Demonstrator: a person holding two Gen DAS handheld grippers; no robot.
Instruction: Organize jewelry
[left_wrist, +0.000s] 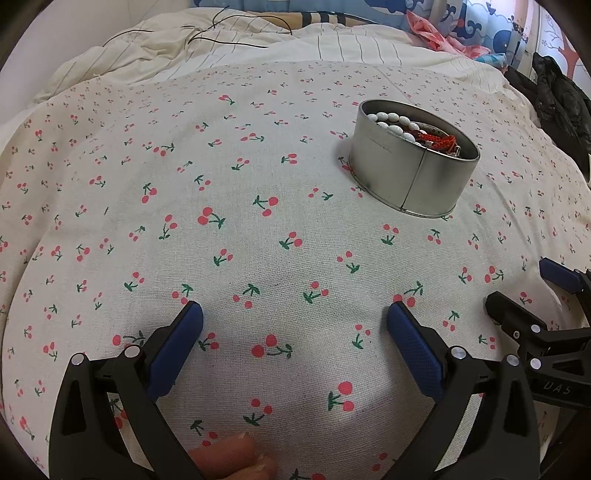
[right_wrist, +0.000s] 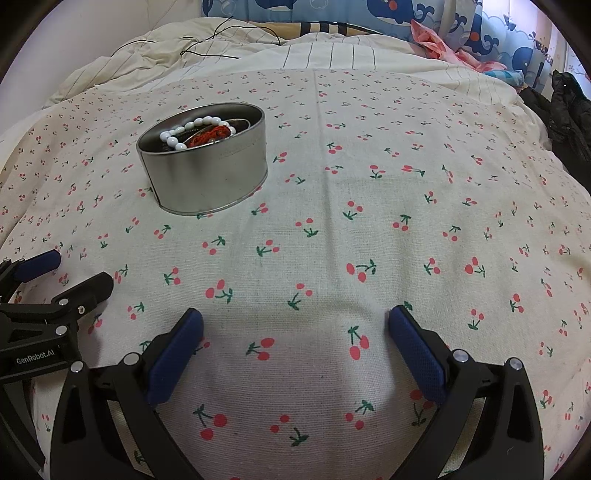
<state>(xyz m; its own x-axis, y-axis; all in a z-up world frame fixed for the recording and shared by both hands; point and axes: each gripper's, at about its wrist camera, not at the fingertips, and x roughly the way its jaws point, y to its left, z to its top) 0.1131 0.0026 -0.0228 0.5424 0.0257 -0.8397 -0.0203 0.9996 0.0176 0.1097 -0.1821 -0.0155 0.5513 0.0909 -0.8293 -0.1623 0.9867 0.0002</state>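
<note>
The round tin (right_wrist: 207, 173), with a white bead bracelet (right_wrist: 192, 129) and red cord (right_wrist: 210, 134) inside, is seen far ahead between both grippers. The left gripper (left_wrist: 295, 321) and right gripper (right_wrist: 295, 325) are held wide apart, empty; neither is clearly nearer.

Both views are evenly and softly lit, with daylight admitted at the upper right corner, where the background is washed out. Faint shadows are cast on the cherry-print cloth (left_wrist: 258, 229) beneath the grippers. Strong fisheye bending and dark vignetting are seen at the edges. Focus is sharp throughout.
</note>
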